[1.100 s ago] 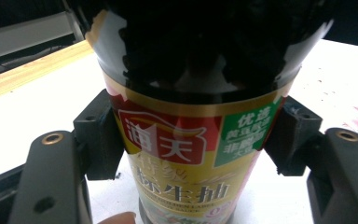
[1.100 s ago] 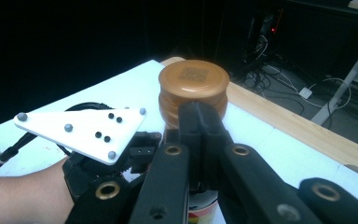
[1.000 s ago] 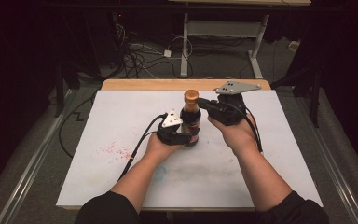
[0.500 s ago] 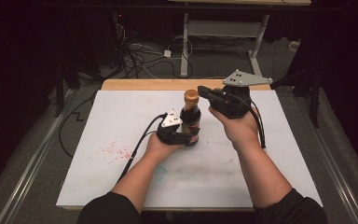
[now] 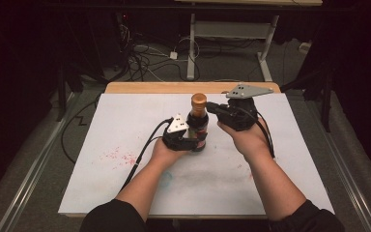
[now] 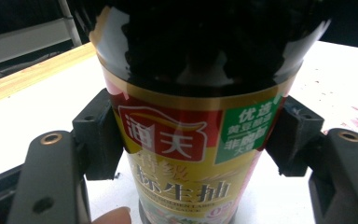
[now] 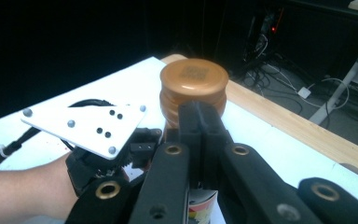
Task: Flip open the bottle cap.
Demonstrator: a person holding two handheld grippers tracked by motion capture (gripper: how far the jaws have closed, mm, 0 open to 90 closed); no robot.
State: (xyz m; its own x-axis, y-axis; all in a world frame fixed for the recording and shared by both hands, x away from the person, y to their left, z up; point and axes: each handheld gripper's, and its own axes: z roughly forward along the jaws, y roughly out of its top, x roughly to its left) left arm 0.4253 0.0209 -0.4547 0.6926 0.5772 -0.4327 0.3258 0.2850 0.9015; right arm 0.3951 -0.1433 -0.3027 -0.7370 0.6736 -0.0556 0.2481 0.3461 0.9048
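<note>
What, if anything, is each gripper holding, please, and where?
The left gripper clamps the bottle at its labelled body. The right gripper holds nothing, shut beside the cap.

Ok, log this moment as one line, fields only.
left tool: shut on sauce bottle, label height | right tool: shut, tips beside brown cap | bottle: upright on white table
</note>
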